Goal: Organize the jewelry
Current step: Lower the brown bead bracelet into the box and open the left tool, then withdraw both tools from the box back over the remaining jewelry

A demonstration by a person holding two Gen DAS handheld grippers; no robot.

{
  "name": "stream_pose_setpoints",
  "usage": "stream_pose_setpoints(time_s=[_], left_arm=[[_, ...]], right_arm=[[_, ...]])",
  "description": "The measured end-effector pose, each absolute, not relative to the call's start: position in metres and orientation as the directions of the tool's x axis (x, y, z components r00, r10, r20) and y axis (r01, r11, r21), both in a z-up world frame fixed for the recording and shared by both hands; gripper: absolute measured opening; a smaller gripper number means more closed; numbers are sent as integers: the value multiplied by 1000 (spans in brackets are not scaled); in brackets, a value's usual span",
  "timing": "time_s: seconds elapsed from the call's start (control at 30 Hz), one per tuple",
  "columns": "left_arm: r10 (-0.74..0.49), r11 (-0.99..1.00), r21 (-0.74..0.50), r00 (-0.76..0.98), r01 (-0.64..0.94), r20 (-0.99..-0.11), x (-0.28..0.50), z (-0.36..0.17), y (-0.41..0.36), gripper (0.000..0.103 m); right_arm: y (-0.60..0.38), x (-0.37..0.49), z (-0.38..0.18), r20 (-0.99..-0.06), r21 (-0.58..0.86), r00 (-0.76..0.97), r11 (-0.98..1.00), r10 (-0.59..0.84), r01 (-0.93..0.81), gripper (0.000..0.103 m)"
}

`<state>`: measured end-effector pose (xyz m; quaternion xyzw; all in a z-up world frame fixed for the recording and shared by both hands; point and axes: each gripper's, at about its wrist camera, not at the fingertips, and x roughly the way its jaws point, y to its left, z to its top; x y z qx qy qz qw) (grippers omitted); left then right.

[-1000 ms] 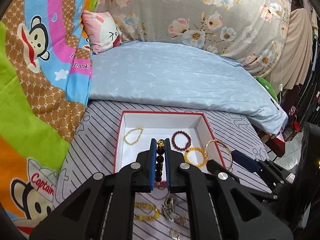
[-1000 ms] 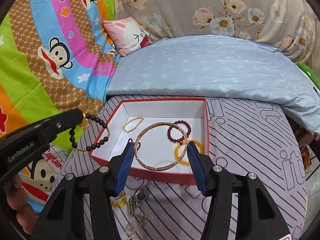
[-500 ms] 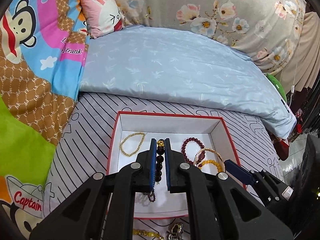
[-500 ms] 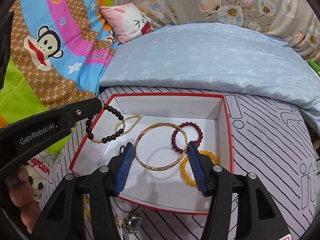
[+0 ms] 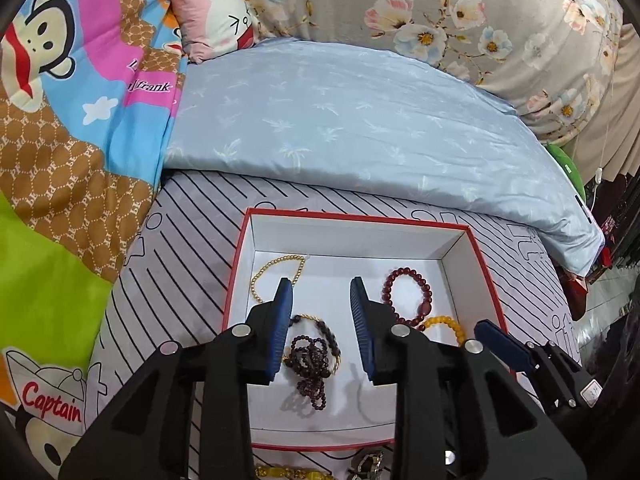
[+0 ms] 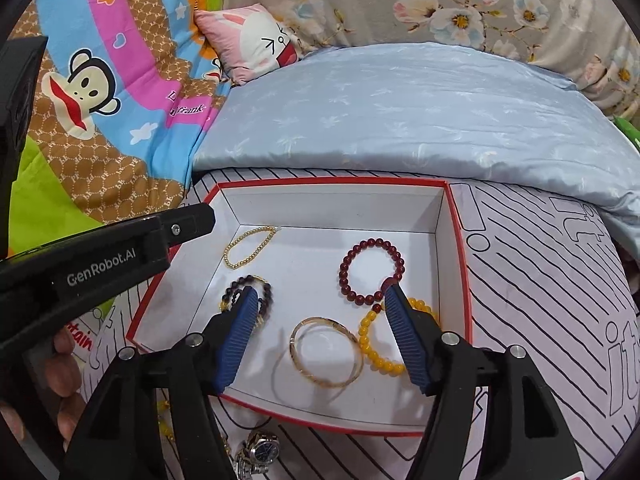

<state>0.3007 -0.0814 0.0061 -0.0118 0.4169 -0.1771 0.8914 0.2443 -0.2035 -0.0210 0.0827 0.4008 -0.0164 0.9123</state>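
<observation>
A red-edged white box (image 5: 456, 242) (image 6: 440, 216) lies on the striped sheet. In it are a thin gold bead chain (image 5: 276, 270) (image 6: 248, 246), a dark bead string (image 5: 312, 360) (image 6: 264, 300), a red bead bracelet (image 5: 408, 294) (image 6: 370, 272), a yellow bead bracelet (image 5: 446, 324) (image 6: 376, 344) and a gold bangle (image 6: 326, 352). My left gripper (image 5: 322, 300) is open above the dark bead string, empty. My right gripper (image 6: 320, 304) is open above the bangle, empty.
More jewelry lies on the sheet in front of the box: a yellow bead piece (image 5: 288, 472) and a wristwatch (image 6: 260, 450). A blue quilt (image 5: 360, 120), a pink cushion (image 5: 216, 12) and a cartoon blanket (image 5: 60, 120) lie behind and to the left.
Both grippers moved forward over the box and opened. The dark bead string dropped from the left one and the gold bangle from the right one; both now lie on the box floor.
</observation>
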Motion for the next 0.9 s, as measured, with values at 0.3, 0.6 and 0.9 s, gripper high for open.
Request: stream_pose_setpoints(time_s=[0.3,0.6,0.9], left_arm=[[-312,945,-174,595,278,-741,289,10,-66,29],[-309,947,-183,598,263,-739,263,15,-49,29],[-298,951,-182,591,249,-750,227,9,-29,29]], right_arm=[[-201,227,-18,-732,145,680,984,38,101,64],[-191,194,-10,-723,140,690,985,35,97,64],[-183,153,-12,-732,140,680,985,36,99,64]])
